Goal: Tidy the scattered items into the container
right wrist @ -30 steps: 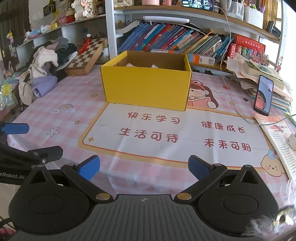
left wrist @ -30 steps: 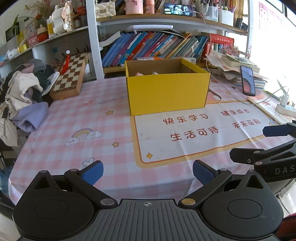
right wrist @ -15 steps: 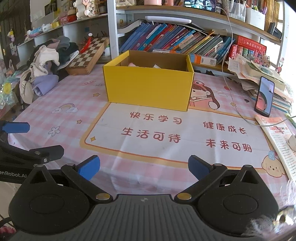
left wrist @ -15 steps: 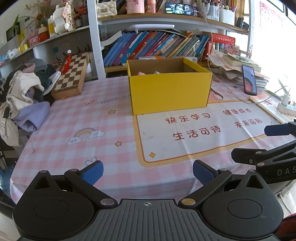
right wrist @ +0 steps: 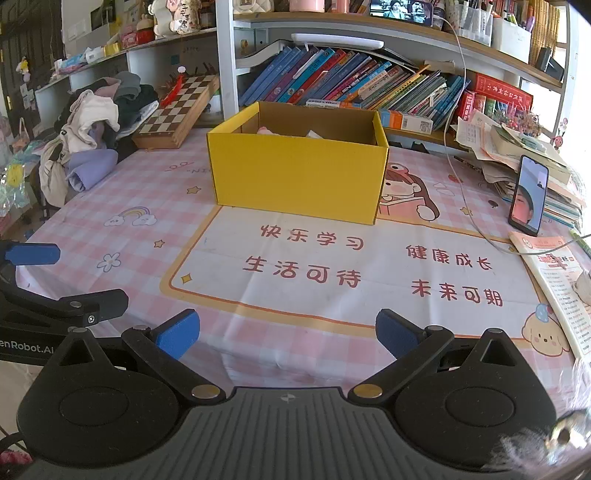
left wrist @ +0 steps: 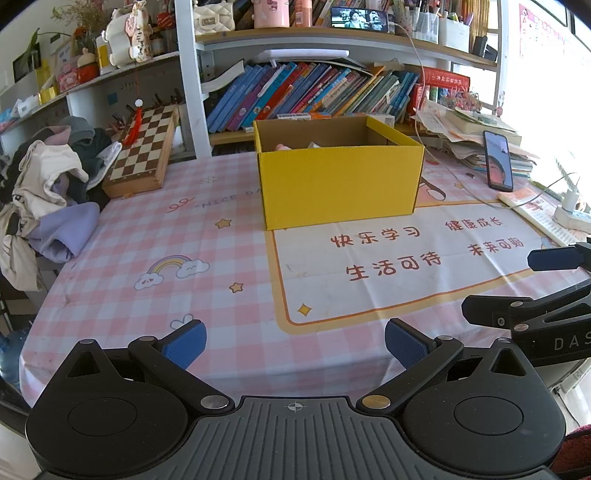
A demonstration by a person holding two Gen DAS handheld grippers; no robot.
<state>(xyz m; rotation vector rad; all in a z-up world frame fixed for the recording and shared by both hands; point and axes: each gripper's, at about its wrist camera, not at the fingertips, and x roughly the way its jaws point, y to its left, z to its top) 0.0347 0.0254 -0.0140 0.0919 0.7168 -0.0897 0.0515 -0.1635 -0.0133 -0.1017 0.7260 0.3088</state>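
We see bright daylight pouring in from the right of both grippers, blowing the far right edge to white glare. Fisheye bending curves the shelves [left wrist: 332,35] at the frame edges, while the tablecloth [right wrist: 295,266] ahead stays sharp and evenly lit.

One yellow cardboard box [left wrist: 340,182] stands toward the far middle of the table [left wrist: 155,240], and over its rim two items show inside, one pink [right wrist: 265,130] and one pale [right wrist: 314,133], though any others lower down are hidden. Two grippers are in view, the left gripper [left wrist: 295,341] and the right gripper [right wrist: 288,330], each with two blue-padded fingers spread wide with nothing between them. Toward the table's far left corner there is one chessboard [left wrist: 142,153] and one heap of clothes [left wrist: 48,192], by its right edge one phone [left wrist: 498,166] and one booklet [right wrist: 554,284]; the row of books [left wrist: 314,94] along the far edge is too crowded to count.
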